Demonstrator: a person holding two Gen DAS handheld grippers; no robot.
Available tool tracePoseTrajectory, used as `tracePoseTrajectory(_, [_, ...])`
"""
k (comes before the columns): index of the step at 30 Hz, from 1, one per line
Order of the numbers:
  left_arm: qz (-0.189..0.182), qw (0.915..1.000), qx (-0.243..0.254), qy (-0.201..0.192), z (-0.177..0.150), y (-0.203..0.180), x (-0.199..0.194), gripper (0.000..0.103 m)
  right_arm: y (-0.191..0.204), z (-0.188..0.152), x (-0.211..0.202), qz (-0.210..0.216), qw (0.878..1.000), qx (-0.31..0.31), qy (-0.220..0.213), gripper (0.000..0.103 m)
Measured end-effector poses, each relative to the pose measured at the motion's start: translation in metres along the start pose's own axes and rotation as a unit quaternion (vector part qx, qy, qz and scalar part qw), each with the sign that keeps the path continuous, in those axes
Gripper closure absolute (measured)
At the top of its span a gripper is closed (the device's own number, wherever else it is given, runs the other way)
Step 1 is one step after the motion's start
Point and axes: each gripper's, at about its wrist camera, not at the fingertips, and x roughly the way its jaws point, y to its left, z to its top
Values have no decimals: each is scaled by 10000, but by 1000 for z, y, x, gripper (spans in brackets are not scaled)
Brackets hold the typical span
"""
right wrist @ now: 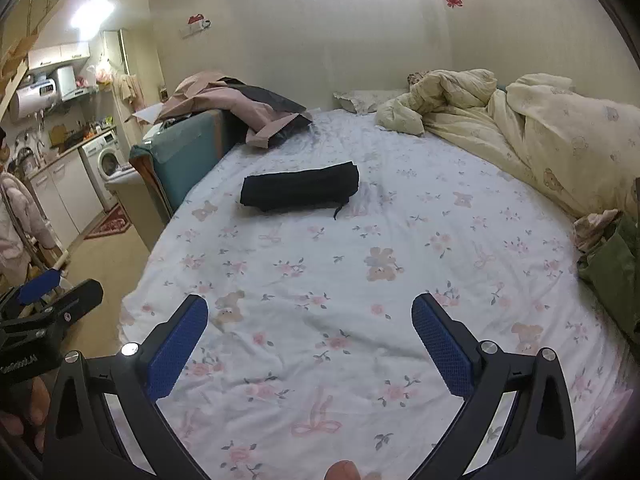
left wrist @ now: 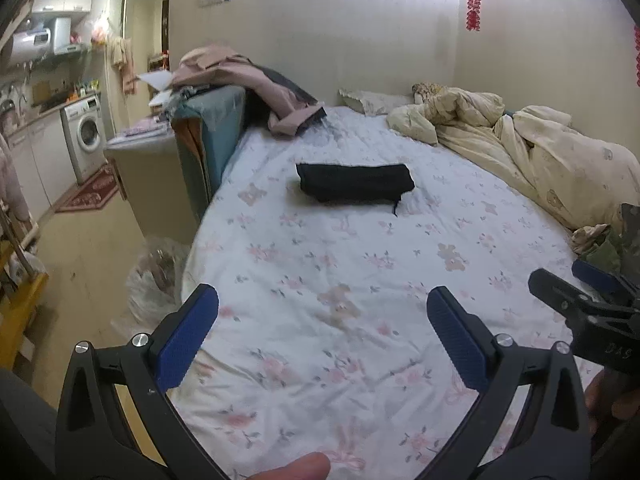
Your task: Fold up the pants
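Since the black pants (left wrist: 355, 182) lie as a compact folded bundle on the floral bedsheet (left wrist: 320, 280), toward its far left edge, the folding is judged to be finished or nearly so. A short drawstring is left poking from the bundle's near right corner. The left gripper (left wrist: 322, 311) is held over the sheet's near edge with its fingers spread wide and nothing clasped between them; the right gripper (right wrist: 310, 320) is likewise held wide apart and empty, well back from the pants. A crumpled cream quilt (right wrist: 540, 128) is heaped along the right edge, presumably pushed aside to leave working room.
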Motion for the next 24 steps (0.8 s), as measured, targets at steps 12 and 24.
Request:
tracePoseTrajectory(12, [43, 9997, -218, 51, -2, 7, 7, 0, 9, -4, 5, -112, 9997, -222, -65, 0])
tracePoseTrajectory(24, [71, 9999, -141, -47, -2, 4, 3, 0, 8, -4, 4, -134, 9995, -277, -102, 0])
